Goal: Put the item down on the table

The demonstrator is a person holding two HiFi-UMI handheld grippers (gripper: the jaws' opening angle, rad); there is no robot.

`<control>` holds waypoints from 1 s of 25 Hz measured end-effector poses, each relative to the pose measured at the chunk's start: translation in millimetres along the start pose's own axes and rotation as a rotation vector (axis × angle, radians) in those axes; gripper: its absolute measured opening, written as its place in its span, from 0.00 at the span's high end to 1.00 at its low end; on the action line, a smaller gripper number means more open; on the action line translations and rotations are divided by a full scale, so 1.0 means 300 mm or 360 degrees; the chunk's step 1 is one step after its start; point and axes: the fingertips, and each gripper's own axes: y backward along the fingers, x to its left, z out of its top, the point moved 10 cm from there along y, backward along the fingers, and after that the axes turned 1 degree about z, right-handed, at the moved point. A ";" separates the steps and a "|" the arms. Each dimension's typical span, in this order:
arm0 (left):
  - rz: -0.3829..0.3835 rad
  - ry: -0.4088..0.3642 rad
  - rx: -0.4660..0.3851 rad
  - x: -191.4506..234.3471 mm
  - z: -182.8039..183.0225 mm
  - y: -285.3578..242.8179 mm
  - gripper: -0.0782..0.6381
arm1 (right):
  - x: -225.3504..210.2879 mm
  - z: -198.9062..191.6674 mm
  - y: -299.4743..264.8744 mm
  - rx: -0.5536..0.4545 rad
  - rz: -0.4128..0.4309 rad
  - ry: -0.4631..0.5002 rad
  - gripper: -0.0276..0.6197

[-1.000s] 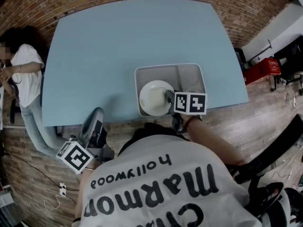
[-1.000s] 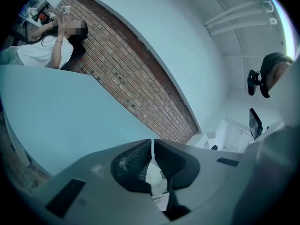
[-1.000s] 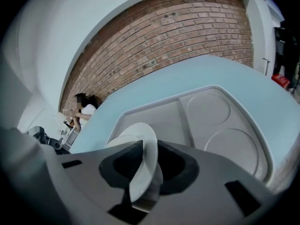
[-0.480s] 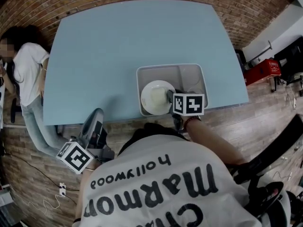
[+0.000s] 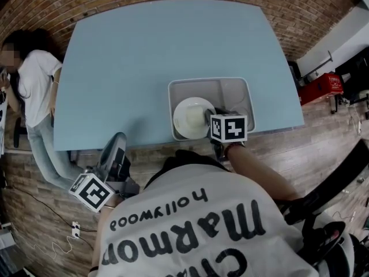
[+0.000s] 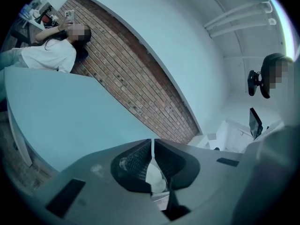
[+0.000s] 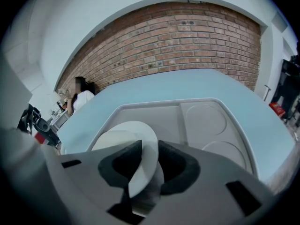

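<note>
**A:** Where's the plate?

**B:** Over the left compartment of the tray, which sits at the near edge of the table. The right gripper has its jaws clamped on the plate's near rim, and the plate sits tilted in the grip. I can't tell whether its far edge touches the tray floor.

**A:** And the left gripper?

**B:** It hangs off the near left side, below the table edge. Its jaws are pressed together with nothing between them.

**A:** So which step is this?

**B:** I'd say the plate is gripped and the put-down hasn't begun. It's above the tray, not the table.

**A:** What does the next move need?

**B:** Probably a lift high enough to clear the tray wall, then a carry left or far onto bare blue surface. The plate should be levelled as it lowers, and the jaws should part only once it rests flat. A one-sided rim grip could let it swing.
</note>
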 end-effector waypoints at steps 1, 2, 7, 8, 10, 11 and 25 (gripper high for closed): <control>0.0000 -0.0001 0.0000 0.000 0.001 0.002 0.86 | 0.003 0.001 0.001 0.0001 -0.0005 0.0009 0.81; 0.0000 -0.0002 0.0001 0.000 0.002 0.005 0.86 | 0.008 0.001 0.002 0.0005 -0.0015 0.0035 0.81; 0.0000 0.0002 -0.0005 0.008 0.001 0.012 0.86 | 0.029 -0.010 -0.012 0.0014 -0.0086 0.0275 0.80; 0.0000 0.0004 -0.0007 0.008 0.001 0.012 0.86 | 0.027 -0.011 -0.015 0.0017 -0.0085 0.0280 0.80; -0.0001 0.0008 -0.0007 0.008 0.001 0.011 0.86 | 0.027 -0.008 -0.013 0.0028 -0.0088 0.0276 0.80; 0.0000 0.0008 -0.0005 0.007 0.000 0.012 0.86 | 0.028 -0.008 -0.011 0.0032 -0.0092 0.0279 0.80; 0.0013 0.0017 -0.0004 0.009 0.001 0.016 0.86 | 0.045 -0.007 -0.035 0.0012 -0.0143 0.0515 0.80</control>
